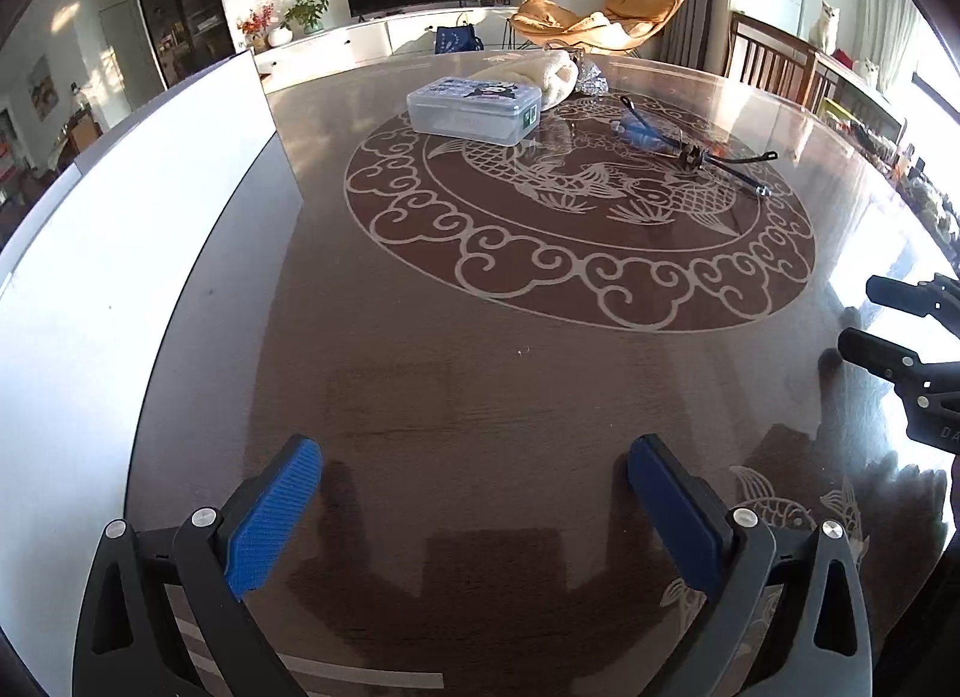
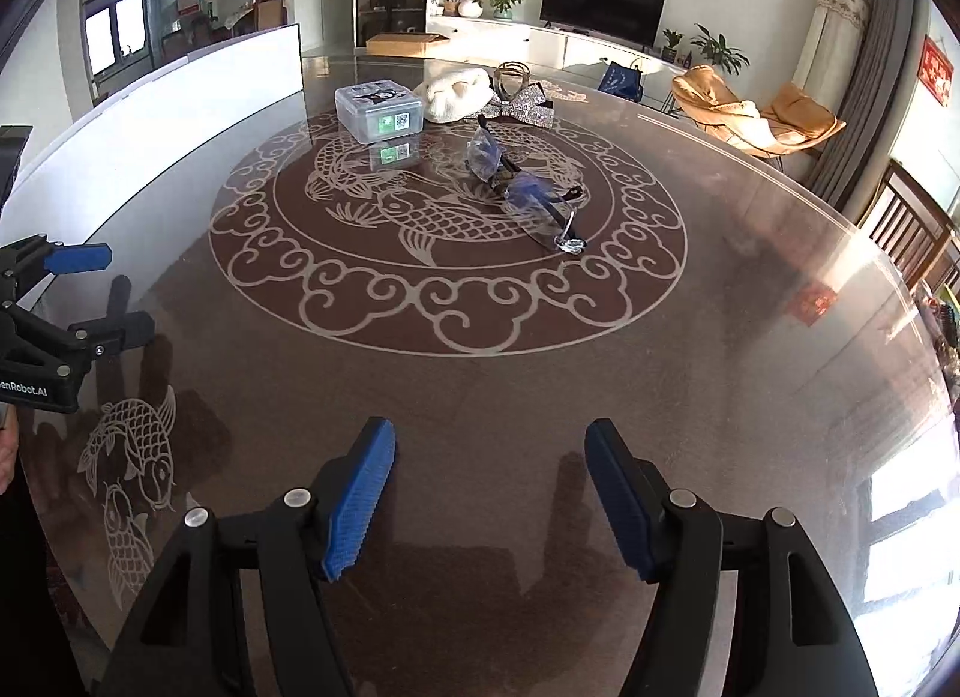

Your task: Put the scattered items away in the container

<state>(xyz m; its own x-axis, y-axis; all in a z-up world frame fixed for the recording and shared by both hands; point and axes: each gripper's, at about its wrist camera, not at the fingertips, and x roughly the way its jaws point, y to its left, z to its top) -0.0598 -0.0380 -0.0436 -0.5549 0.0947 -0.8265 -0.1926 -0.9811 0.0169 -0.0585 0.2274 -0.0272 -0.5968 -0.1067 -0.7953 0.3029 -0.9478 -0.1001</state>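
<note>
Both grippers are over the near edge of the round table (image 2: pixel 750 307) and I've got nothing in either one. My left gripper (image 1: pixel 474 517) has its blue pads spread wide with only bare glass between them, and the right gripper (image 2: pixel 489 502) is the same, fingers apart, nothing pinched. Looking ahead, the container (image 2: pixel 378 111), a clear plastic box with a cartoon on its lid, sits on the far side of the table's fish medallion, toward the white board (image 1: pixel 120 253) that runs along the left edge. The lid looks shut to me, so I'd judge nothing has gone in yet, though I can't see through the box well enough to swear to it. The loose things are all out on the table: a pair of glasses (image 2: pixel 528 187) with dark arms lying near the middle of the medallion, to the right of the box; a cream-coloured knitted piece (image 2: pixel 456 93) just behind the box toward the far edge; a sparkly silver bow (image 2: pixel 525 102) beside that; and a dark ring-shaped thing (image 2: pixel 513 74) behind the bow that I can't identify. So by my read the task is at its very start: the box needs opening, then everything needs carrying in. Both hands are well short of all of it.
</note>
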